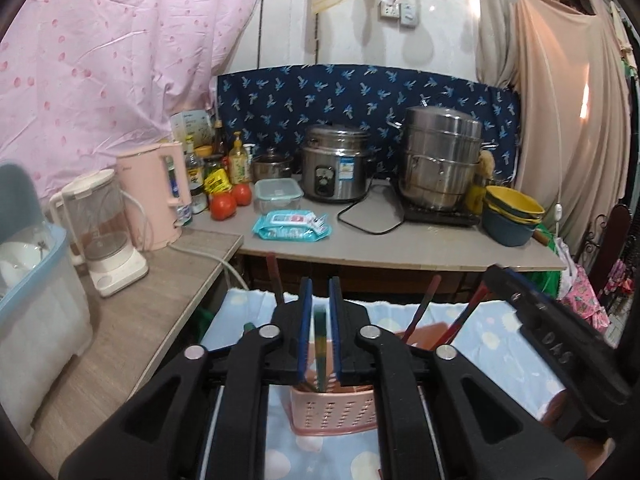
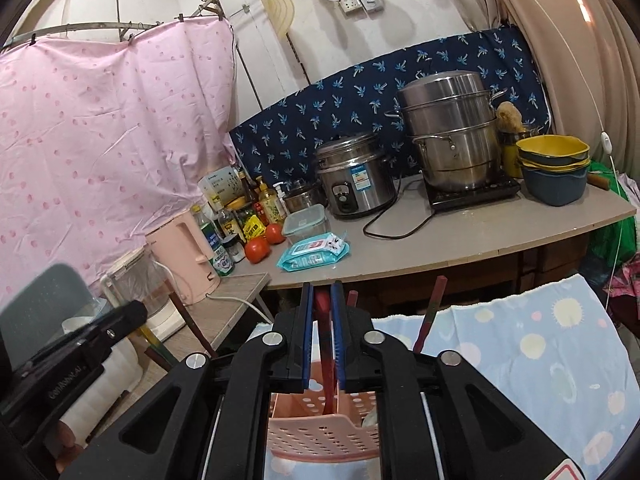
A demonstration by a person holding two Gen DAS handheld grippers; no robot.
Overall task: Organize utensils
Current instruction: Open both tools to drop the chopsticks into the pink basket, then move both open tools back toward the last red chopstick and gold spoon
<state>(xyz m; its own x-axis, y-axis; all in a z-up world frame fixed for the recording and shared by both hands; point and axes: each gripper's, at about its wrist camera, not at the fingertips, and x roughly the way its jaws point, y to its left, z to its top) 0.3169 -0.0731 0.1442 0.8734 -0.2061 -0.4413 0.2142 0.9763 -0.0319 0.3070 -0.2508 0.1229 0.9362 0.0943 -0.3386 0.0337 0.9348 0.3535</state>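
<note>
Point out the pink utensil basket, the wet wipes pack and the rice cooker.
Pink utensil basket (image 2: 316, 438): right wrist view, perforated front wall.
Wet wipes pack (image 1: 292, 226): left wrist view, middle of its top face.
Rice cooker (image 1: 336, 170): left wrist view, steel front above the control knob.

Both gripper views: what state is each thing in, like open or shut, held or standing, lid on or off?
Left gripper: shut on green utensil.
Right gripper: shut on red utensil.
Pink basket: upright, utensils standing inside.
Rice cooker: lid on.
Steamer pot: lid on.
Plastic container: lid on.
Bowls: stacked.
</note>
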